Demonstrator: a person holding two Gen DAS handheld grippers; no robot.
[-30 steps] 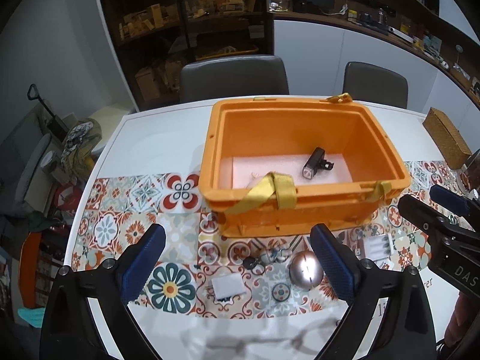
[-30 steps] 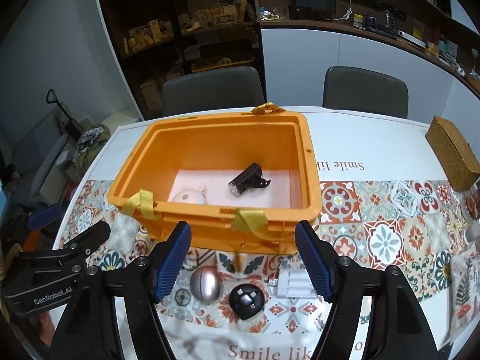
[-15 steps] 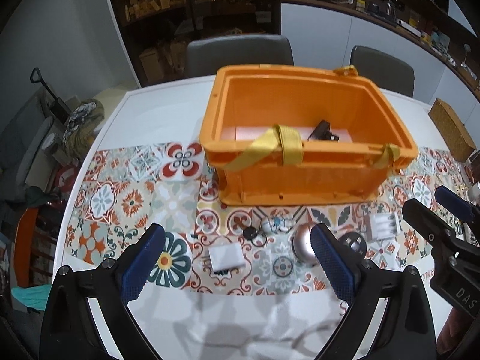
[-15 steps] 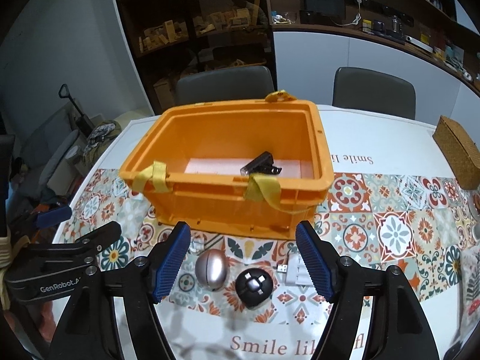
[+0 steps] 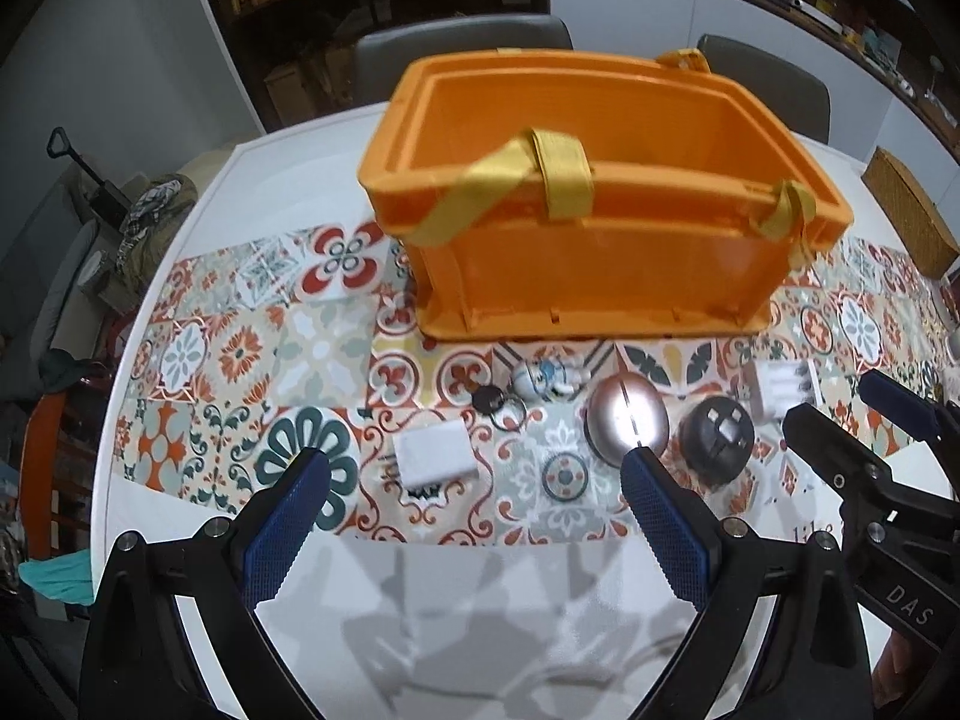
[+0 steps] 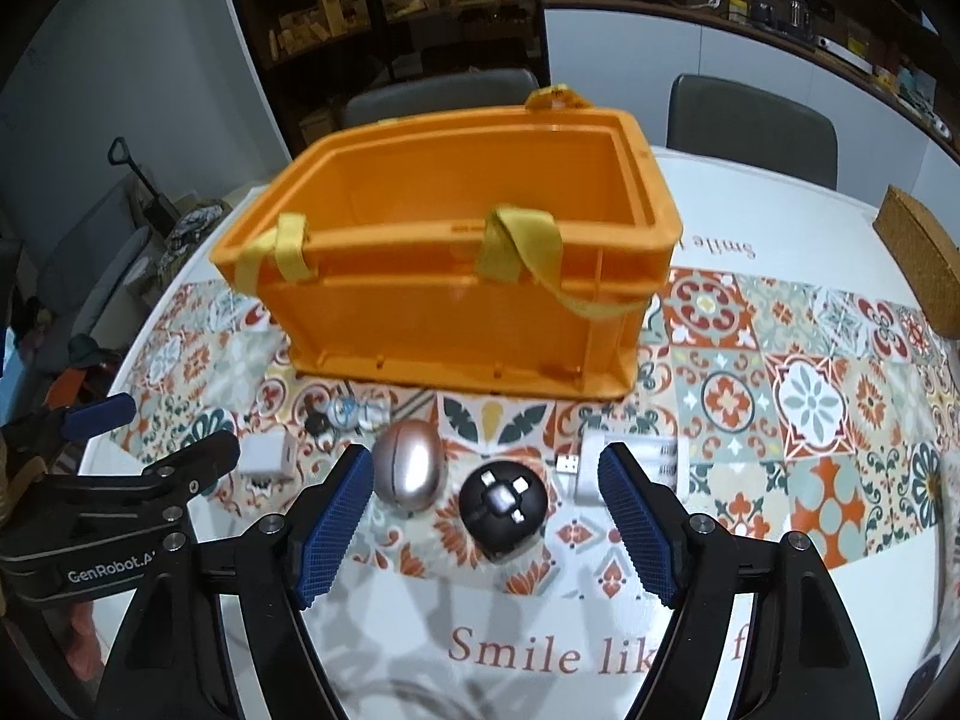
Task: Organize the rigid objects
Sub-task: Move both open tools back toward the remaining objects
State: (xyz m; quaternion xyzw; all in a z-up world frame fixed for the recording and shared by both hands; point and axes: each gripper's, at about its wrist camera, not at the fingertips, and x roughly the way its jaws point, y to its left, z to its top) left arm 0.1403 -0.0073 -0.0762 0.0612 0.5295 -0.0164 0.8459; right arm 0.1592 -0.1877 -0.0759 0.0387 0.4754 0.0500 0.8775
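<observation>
An orange crate [image 5: 600, 258] with yellow straps stands on the patterned table runner; it also shows in the right wrist view [image 6: 456, 312]. In front of it lie a white block [image 5: 433, 453], a small figure keychain [image 5: 540, 378], a silver egg-shaped object [image 5: 627, 423] [image 6: 409, 471], a black ball-shaped object [image 5: 717, 435] [image 6: 503, 504] and a white battery case [image 6: 636, 468]. My left gripper [image 5: 474, 516] is open and empty, low over the white block. My right gripper [image 6: 486, 516] is open and empty, with the black ball between its fingers' line.
A wicker box [image 6: 924, 258] sits at the table's right edge. Two grey chairs [image 6: 750, 120] stand behind the table, with shelves beyond. The white table front edge [image 6: 540, 660] bears printed text.
Both grippers have dropped lower and come closer to the small objects in front of the crate. The crate's inside is now hidden behind its near wall.
</observation>
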